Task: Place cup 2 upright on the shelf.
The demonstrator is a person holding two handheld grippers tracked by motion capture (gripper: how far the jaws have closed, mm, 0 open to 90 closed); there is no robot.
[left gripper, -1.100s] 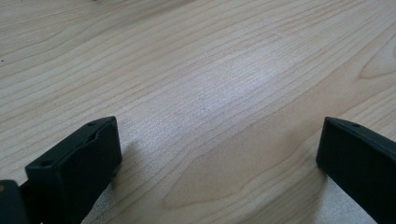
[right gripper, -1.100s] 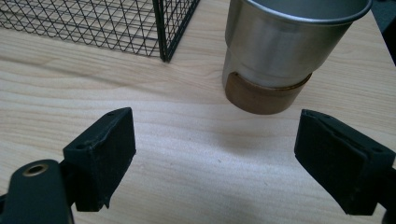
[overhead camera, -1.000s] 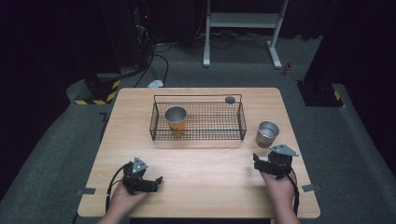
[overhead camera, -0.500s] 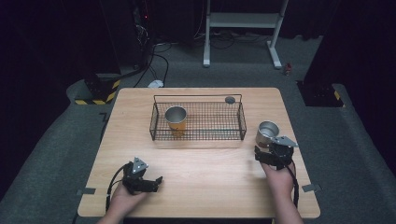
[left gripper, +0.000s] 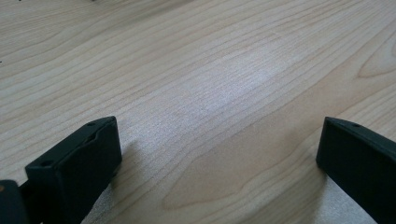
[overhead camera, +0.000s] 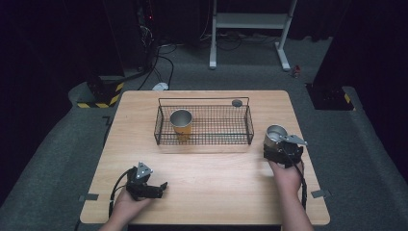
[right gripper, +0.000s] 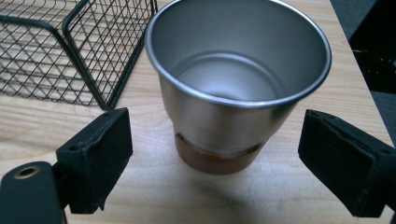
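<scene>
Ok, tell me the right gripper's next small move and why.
Probably ease the right gripper forward a little, then close. Its fingers stand open on either side of the steel cup, apart from its wall, beside the wire basket.

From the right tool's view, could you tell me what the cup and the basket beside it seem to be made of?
The cup looks like brushed steel: a dull silver sheen and rolled rim, with a brownish band, perhaps cork or rubber, at its base. The basket seems thin black-coated wire, judging by its open grid.

Both black two-jaw grippers gape wide: the left gripper (overhead camera: 161, 186) sits low near the person, the right gripper (overhead camera: 275, 144) reaches farther forward.
</scene>
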